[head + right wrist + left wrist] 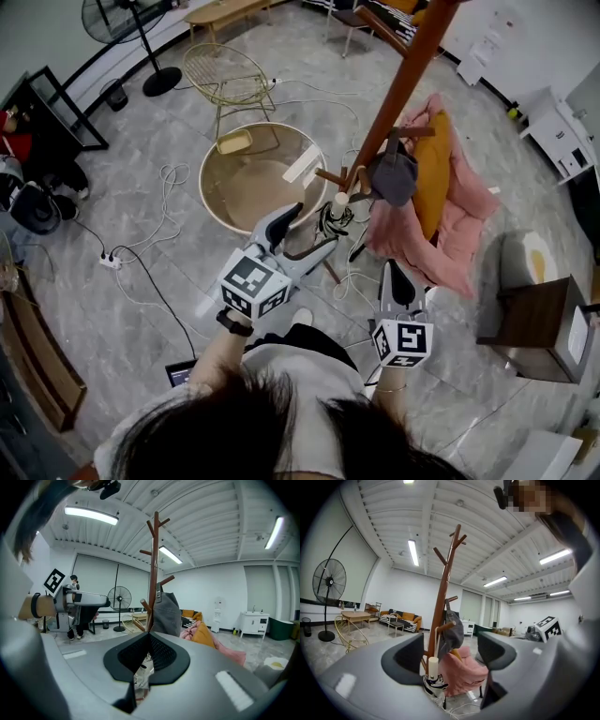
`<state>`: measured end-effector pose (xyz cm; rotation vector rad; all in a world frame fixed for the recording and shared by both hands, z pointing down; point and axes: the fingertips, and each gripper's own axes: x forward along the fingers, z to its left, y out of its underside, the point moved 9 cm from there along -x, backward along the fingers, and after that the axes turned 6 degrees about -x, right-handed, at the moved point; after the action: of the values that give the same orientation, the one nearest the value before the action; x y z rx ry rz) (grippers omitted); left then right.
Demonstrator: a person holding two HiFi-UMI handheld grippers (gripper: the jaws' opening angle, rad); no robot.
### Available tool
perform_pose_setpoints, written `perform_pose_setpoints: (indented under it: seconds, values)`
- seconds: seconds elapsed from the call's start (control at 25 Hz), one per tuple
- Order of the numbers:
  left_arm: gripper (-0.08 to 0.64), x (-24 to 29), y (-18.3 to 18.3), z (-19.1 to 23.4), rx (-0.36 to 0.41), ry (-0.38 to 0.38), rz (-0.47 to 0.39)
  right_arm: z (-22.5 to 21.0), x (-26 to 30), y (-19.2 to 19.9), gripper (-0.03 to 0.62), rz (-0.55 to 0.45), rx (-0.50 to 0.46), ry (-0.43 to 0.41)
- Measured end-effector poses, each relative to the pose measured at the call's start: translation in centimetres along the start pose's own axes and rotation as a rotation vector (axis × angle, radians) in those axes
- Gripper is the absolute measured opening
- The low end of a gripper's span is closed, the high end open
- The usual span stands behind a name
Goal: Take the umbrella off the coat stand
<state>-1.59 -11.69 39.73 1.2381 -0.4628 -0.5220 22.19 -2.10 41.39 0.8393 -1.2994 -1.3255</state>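
The brown wooden coat stand (398,89) leans across the head view from the top right. A folded black-and-white umbrella (332,221) with a cream handle (340,200) hangs from a low peg by a cord. A grey bag (394,175) hangs on a peg beside it. My left gripper (309,230) is open, just short of the umbrella. In the left gripper view the umbrella handle (433,667) shows in the gap between the open jaws, a little beyond them. My right gripper (396,277) is shut and empty, lower right of the stand (153,573).
A pink chair (469,202) with an orange cushion (432,169) stands right behind the stand. A round glass-topped table (217,187) and a gold wire chair (225,77) lie to the left. Cables (169,178) and a power strip (111,261) cross the floor. A dark side table (534,328) is at right.
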Motion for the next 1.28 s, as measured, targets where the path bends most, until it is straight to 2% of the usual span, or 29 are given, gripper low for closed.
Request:
perform_pose_setpoints:
  seconds: [0.44,0.84,1.28]
  values:
    - [0.385,4.2,0.6,2.2,-0.011,-0.018,0.015,-3.2,3.8,-0.3,0.003,-0.014,-0.013,-0.009]
    - [0.385,6.2,1.1,3.4,0.009,0.073,0.051,-3.1,4.6,-0.7,0.003,0.016,0.005,0.043]
    - [0.383,7.3,3.6,5.5,0.059,0.128,0.055,-2.0,4.3,1.0,0.003,0.074,0.035,0.081]
